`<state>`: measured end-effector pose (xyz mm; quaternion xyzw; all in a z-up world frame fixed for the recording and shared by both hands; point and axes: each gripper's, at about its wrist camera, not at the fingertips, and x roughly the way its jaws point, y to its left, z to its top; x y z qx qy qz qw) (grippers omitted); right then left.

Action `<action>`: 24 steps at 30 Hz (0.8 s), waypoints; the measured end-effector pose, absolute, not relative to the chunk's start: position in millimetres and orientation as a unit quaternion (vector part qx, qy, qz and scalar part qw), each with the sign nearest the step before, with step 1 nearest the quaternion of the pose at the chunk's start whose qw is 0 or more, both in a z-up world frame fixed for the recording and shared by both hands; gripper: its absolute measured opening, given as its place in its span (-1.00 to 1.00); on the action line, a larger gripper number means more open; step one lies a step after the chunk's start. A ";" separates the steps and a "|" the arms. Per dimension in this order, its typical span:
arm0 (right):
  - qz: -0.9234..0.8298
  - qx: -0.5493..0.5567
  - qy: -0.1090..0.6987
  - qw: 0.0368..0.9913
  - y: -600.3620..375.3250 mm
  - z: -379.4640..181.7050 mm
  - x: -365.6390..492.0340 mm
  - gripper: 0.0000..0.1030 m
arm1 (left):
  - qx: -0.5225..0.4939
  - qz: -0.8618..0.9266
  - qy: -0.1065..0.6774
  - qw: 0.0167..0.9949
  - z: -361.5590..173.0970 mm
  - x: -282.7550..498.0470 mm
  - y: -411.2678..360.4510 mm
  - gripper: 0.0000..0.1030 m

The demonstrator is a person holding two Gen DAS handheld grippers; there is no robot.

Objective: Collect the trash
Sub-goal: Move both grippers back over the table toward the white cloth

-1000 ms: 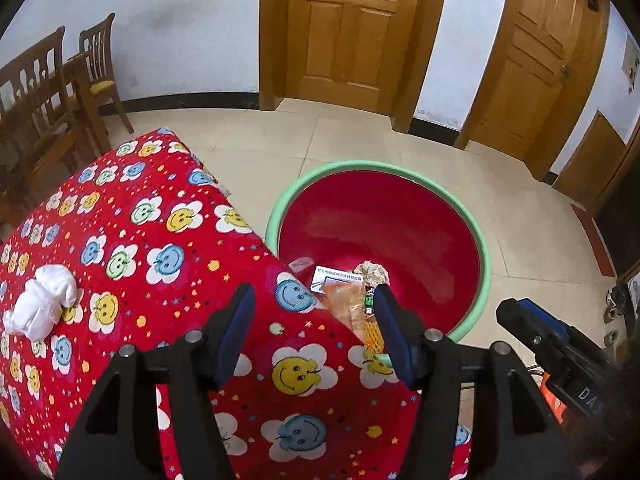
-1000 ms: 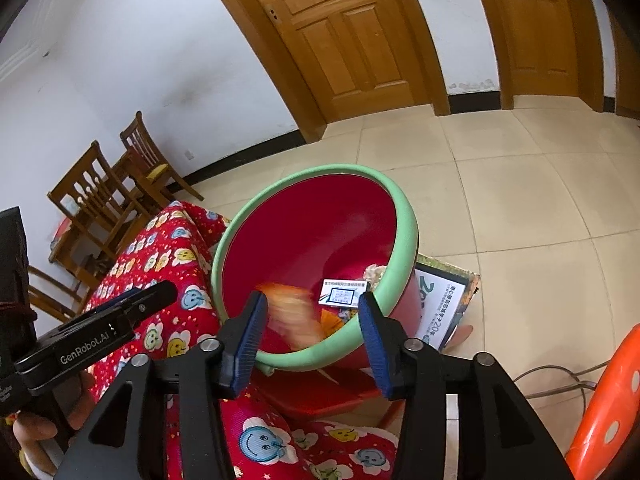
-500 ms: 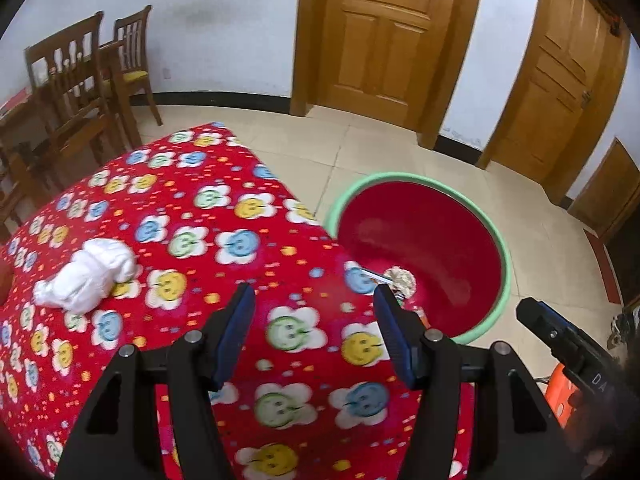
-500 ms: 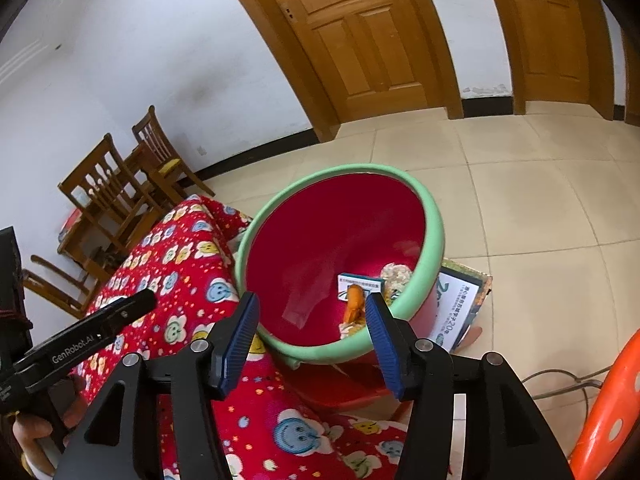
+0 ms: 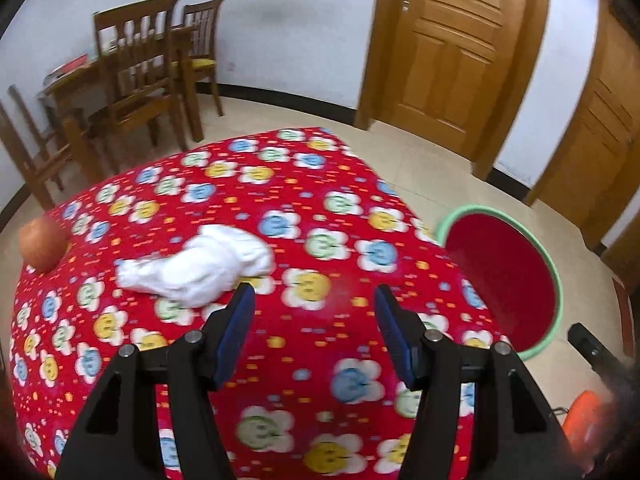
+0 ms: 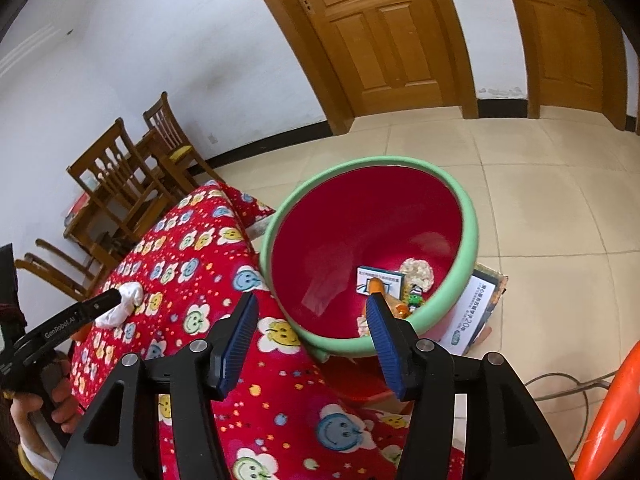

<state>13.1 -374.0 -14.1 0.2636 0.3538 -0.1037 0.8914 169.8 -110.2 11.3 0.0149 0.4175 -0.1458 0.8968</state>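
Tissue (image 5: 200, 266): looking light, soft, crushable; pinching its bulging middle.
Left gripper (image 5: 314, 322): gaping wide, empty.
Right gripper (image 6: 310, 326): gaping wide, empty.

The right gripper (image 6: 310, 312) hangs open and empty above the red smiley tablecloth (image 6: 192, 248), beside the green-rimmed red basin (image 6: 468, 216) holding wrappers (image 6: 416, 274).

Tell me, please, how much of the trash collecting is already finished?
Done: a small box, an orange wrapper and crumpled paper lie in the red basin. In hand: nothing; left gripper and right gripper are open. Left: the white wad on the tablecloth.
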 end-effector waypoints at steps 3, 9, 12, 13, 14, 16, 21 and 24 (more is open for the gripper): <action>-0.096 0.257 0.355 0.894 -365.7 -10.5 18.6 0.11 | 0.008 -0.132 0.416 0.900 12.1 173.1 -94.1 0.19; -0.064 0.242 0.357 0.900 -341.3 1.2 37.5 0.12 | -0.009 -0.106 0.411 0.905 14.4 178.0 -62.3 0.19; -0.045 0.230 0.359 0.904 -325.9 7.9 50.2 0.12 | -0.018 -0.091 0.411 0.907 13.9 180.1 -46.7 0.19; -0.041 0.226 0.359 0.904 -321.5 9.5 53.4 0.12 | -0.021 -0.089 0.411 0.907 13.5 180.4 -43.4 0.19; -0.033 0.223 0.360 0.905 -314.9 11.1 58.5 0.12 | -0.026 -0.083 0.412 0.907 12.5 181.4 -37.2 0.19; -0.021 0.219 0.365 0.905 -304.5 12.2 67.4 0.12 | -0.035 -0.073 0.413 0.907 10.8 182.6 -27.5 0.19; 0.010 0.205 0.375 0.904 -272.1 13.5 92.0 0.12 | -0.045 -0.036 0.408 0.911 3.6 187.8 -7.4 0.19; 0.022 0.194 0.380 0.904 -254.3 13.2 105.1 0.12 | -0.054 -0.022 0.411 0.910 -3.4 191.4 2.6 0.19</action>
